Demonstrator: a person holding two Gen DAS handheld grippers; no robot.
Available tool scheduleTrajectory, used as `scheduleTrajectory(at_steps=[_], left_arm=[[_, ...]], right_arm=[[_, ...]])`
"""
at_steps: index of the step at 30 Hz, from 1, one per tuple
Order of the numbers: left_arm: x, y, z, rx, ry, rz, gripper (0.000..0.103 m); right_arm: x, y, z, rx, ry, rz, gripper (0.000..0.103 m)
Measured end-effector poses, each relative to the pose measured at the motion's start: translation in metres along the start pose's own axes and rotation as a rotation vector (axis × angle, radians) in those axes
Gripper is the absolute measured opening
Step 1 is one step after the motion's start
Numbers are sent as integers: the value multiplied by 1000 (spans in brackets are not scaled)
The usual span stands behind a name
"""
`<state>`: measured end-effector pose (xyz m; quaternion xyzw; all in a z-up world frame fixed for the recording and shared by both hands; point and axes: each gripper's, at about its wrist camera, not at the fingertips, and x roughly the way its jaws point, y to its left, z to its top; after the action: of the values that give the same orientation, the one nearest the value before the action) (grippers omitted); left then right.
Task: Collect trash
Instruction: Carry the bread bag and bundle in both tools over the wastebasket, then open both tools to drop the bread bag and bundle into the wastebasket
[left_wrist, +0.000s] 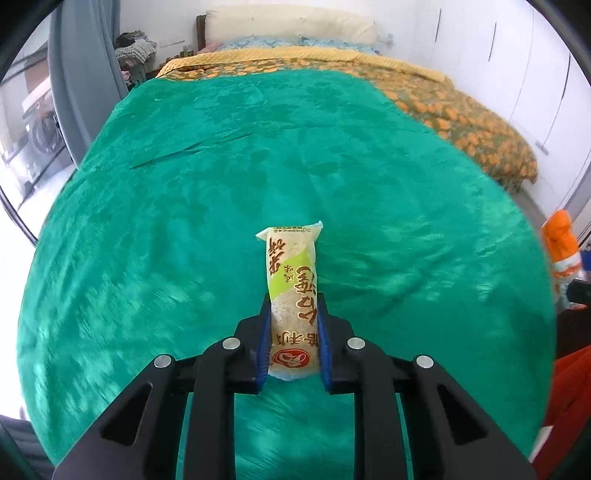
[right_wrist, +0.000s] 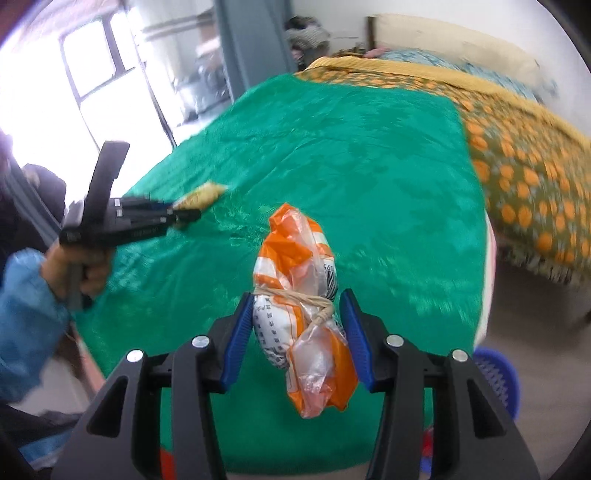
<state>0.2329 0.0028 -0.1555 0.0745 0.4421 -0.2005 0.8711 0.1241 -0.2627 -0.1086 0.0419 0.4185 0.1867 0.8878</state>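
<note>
Two grippers, each clamped on trash. Left gripper grips snack packet; right gripper pinches tied orange bag. Both held above green blanket. Step: carry to bin. Blue basket, 4 o'clock in right view; contents unseen.

a home bedroom: a bed with pillows, white wardrobe doors.

The left gripper clamps a snack packet (printed side up) above the green blanket.
</note>
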Motion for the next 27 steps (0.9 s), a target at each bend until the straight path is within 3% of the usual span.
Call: scheduleTrajectory(at_steps=[7,12,17,21,27], left_arm=[[-31,-76,-2,12,-49,-151,20],[-40,-162,6,97,-58,-276,20],[-32,-267,11,196,-18,-396,20],[0,-343,7,249,46,-428,20],[72,-404,-4,267,139,-381,20]], right_arm=[[-58,-70,-33,258,-102,33,47],[-102,-142,-70,410,-157,-106,47],[-117,-201,-103,537,-142,-196,47],[-103,-250,-129,622,-90,-243,47],[-74,-300,-157,720,-57,-229,47]])
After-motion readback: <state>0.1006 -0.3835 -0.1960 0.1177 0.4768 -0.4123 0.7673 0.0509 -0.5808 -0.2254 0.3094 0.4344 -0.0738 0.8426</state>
